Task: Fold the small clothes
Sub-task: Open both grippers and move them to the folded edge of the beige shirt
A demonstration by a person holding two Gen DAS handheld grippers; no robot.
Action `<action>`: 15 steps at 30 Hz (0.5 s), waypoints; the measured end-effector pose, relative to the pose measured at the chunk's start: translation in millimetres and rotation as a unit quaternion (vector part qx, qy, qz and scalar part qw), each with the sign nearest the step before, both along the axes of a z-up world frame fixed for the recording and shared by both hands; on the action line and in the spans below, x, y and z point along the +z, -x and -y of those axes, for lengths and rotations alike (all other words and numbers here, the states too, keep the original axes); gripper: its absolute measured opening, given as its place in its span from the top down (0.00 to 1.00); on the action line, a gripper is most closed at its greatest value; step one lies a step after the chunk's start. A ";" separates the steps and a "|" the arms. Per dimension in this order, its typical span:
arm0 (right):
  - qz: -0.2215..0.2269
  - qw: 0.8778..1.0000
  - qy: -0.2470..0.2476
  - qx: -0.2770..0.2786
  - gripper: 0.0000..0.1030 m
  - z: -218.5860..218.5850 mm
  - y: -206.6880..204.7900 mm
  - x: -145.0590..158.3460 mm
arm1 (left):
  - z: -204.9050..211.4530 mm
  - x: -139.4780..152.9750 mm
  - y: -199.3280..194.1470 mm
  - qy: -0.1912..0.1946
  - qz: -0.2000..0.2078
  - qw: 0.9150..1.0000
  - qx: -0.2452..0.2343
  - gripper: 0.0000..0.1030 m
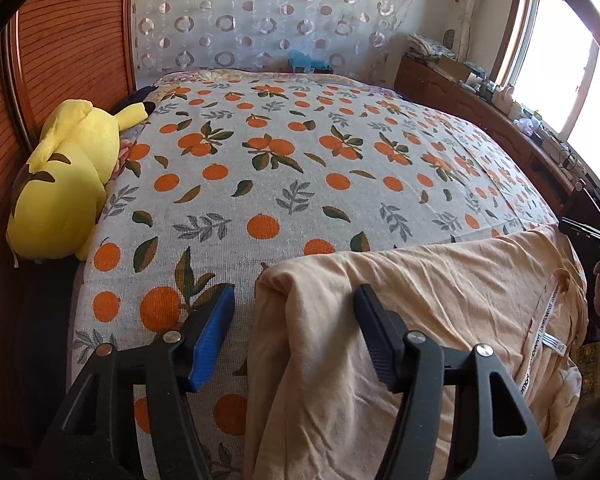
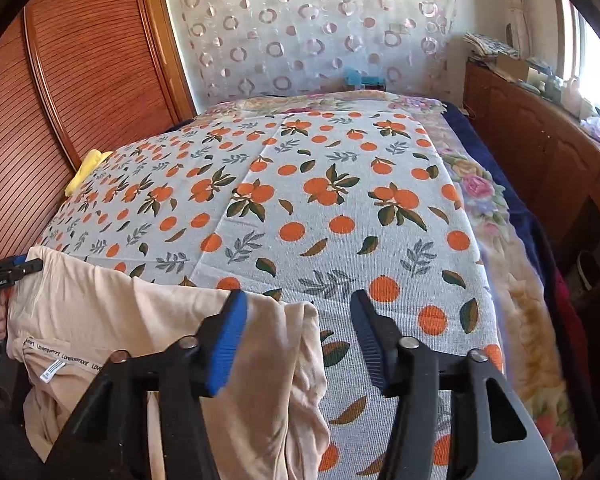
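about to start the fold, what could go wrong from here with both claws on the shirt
1. Both claws look open: the left claw and right claw each straddle a corner of the shirt without pinching it, so a lift may miss the cloth.
2. The shirt hangs over the near edge of the bed; it might slide off.
3. The cloth is wrinkled, so a fold could come out crooked.

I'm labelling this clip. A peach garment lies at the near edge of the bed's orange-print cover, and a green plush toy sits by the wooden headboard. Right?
Not quite: the plush toy is yellow, not green, as the left wrist view shows. The rest holds: the peach garment lies at the near edge of the orange-print cover, and the toy sits by the wooden headboard.
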State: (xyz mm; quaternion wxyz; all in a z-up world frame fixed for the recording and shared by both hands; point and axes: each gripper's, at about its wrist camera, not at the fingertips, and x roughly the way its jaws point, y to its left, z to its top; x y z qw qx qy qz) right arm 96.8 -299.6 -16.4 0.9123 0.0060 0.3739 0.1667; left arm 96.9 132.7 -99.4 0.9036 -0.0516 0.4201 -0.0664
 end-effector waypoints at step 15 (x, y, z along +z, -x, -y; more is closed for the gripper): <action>-0.009 0.998 0.026 0.050 0.46 -18.3 -1.3 -24.3 | 2.1 0.8 -8.9 -0.002 -0.003 1.000 -0.006 0.46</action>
